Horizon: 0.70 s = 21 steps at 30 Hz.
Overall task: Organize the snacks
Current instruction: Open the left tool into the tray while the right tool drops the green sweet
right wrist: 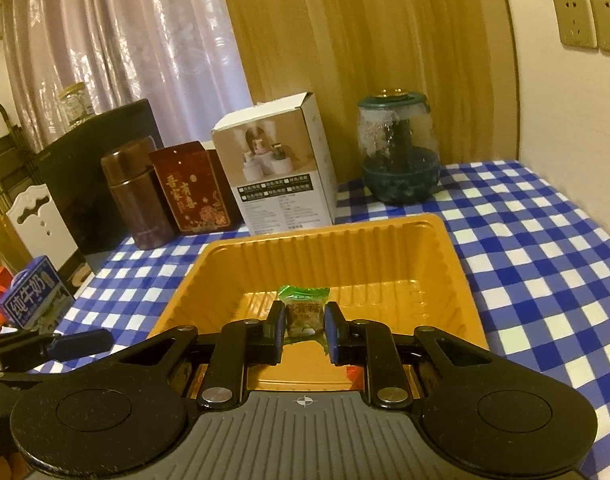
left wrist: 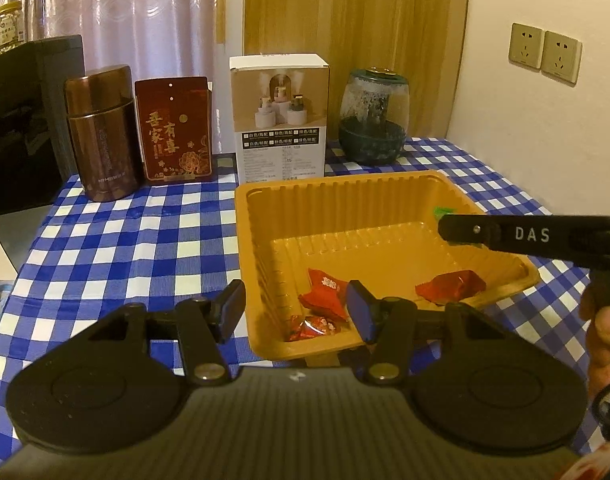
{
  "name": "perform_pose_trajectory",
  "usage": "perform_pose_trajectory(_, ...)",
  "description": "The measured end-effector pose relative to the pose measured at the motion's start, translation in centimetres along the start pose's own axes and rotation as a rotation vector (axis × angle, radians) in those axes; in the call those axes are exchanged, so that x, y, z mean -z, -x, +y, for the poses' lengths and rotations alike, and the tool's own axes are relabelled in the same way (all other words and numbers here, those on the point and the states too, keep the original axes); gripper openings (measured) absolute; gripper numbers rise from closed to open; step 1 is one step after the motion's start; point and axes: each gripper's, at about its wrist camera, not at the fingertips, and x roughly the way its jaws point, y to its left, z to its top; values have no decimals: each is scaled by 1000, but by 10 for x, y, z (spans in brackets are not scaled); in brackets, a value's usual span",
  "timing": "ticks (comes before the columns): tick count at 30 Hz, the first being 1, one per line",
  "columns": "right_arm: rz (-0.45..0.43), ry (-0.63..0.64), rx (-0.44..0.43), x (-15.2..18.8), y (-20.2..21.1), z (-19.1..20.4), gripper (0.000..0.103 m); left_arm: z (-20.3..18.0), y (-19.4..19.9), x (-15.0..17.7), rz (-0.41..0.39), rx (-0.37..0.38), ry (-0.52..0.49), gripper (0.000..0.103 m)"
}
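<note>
Right gripper [right wrist: 304, 330] grasps a green-wrapped candy [right wrist: 304, 312] above the orange plastic tray [right wrist: 461, 276]; left gripper [left wrist: 295, 312] hangs released.
Let go carelessly, the candy may cling to a pad or bounce over the rim onto the desk [right wrist: 537, 240].

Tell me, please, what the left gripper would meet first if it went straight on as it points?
Probably the red candies in the yellow tray; the left gripper hangs open above them.

Orange tray [left wrist: 261, 216]; red candies [left wrist: 328, 289]; green-wrapped candy [right wrist: 304, 312]; blue-white checked tablecloth [left wrist: 137, 248]; brown canister [left wrist: 101, 136].
</note>
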Motion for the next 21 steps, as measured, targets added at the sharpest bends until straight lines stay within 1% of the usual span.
perform_pose_trajectory(1, 1, -17, -8, 0, -1, -3, 38, -1, 0, 1, 3, 0, 0, 52)
perform_pose_trajectory(2, 1, -45, -14, 0, 0, -6, 48, -1, -1, 2, 6, -1, 1, 52)
perform_pose_trajectory(3, -5, -70, -14, 0, 1, -10, 63, -1, -1, 2, 8, 0, 2, 52)
perform_pose_trajectory(4, -14, -90, -13, 0, 2, -13, 65, -1, -1, 3, 9, 1, 2, 52)
perform_pose_trajectory(11, -33, -123, 27, -3, 11, -25, 65, -3, 0, 4, 10, 6, 4, 52)
perform_pose_trajectory(21, -62, -120, 57, 2, 33, -28, 65, -9, 15, 12, 5, 11, 13, 52)
